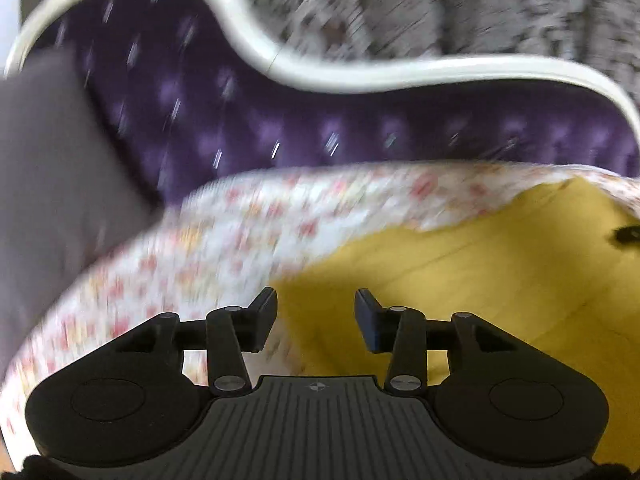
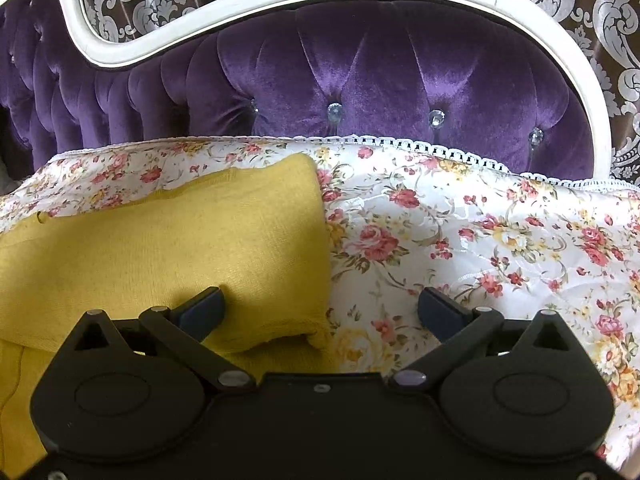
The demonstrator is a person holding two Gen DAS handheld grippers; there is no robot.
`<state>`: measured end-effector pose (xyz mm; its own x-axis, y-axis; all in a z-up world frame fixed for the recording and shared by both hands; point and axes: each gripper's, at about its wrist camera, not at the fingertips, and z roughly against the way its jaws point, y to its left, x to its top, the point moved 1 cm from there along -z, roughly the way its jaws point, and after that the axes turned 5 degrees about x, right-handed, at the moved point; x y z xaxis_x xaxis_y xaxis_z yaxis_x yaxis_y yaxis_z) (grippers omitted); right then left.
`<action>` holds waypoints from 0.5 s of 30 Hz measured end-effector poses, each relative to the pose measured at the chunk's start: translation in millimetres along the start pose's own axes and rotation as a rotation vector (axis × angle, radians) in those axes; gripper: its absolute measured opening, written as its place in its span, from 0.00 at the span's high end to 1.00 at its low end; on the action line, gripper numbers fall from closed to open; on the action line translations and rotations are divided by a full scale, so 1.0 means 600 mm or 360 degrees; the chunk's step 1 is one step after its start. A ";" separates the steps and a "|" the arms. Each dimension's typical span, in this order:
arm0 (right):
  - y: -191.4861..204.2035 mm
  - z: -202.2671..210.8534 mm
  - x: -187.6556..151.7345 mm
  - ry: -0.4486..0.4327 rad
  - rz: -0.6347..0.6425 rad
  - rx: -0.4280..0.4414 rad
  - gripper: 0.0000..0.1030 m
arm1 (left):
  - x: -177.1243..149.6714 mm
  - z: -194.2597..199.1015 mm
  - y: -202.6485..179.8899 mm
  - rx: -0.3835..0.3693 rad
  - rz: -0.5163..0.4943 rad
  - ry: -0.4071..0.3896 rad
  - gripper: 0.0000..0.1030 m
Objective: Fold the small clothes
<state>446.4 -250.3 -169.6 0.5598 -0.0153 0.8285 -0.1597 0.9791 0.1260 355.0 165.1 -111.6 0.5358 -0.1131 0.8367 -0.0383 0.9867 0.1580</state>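
A yellow knit garment (image 2: 168,248) lies on a floral bedspread (image 2: 460,232), which covers a bed with a tufted purple velvet headboard (image 2: 360,72) framed in white. In the right wrist view the garment fills the left and lower-left of the frame, its folded right edge running down the centre, with the bedspread's lace trim along the base of the headboard. The right gripper (image 2: 320,308) sits at the bottom centre with its fingers spread wide and released; the left finger (image 2: 202,312) is over the yellow fabric while the right one is over the flowered cloth, and the garment's lower right corner lies between them without being pinched. In the blurred left wrist view the garment (image 1: 460,280) occupies the lower right, the bedspread (image 1: 200,264) sweeps across the middle, and a plain grey shape (image 1: 52,168) fills the left edge. The left gripper (image 1: 316,320) at the bottom centre has its fingers partly apart, with nothing pressed between them; yellow fabric shows through the gap.
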 end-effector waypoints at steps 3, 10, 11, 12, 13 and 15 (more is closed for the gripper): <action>0.000 0.000 -0.001 -0.0003 -0.0011 0.0004 0.01 | -0.005 -0.011 -0.002 -0.0018 0.0005 0.0053 0.59; -0.003 -0.001 0.000 0.0012 -0.0028 0.0020 0.01 | -0.019 -0.037 -0.017 -0.0036 -0.0018 0.0213 0.51; -0.003 0.001 0.001 0.0018 -0.0021 0.0021 0.01 | -0.018 -0.031 -0.014 -0.0043 0.0012 0.0216 0.51; -0.001 0.007 0.003 0.0024 -0.0005 0.0018 0.01 | -0.015 -0.019 -0.011 -0.0054 0.0034 0.0211 0.51; 0.000 0.013 0.003 0.0028 0.0011 0.0012 0.01 | -0.013 -0.007 -0.008 -0.0072 0.0051 0.0195 0.51; 0.007 0.039 0.003 0.0012 0.0038 0.0019 0.01 | -0.013 0.026 0.000 -0.0099 0.0090 0.0165 0.47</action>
<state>427.7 -250.9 -154.7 0.5618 0.0100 0.8272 -0.1829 0.9767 0.1124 337.7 164.2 -109.7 0.6186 -0.0477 0.7843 -0.0203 0.9969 0.0767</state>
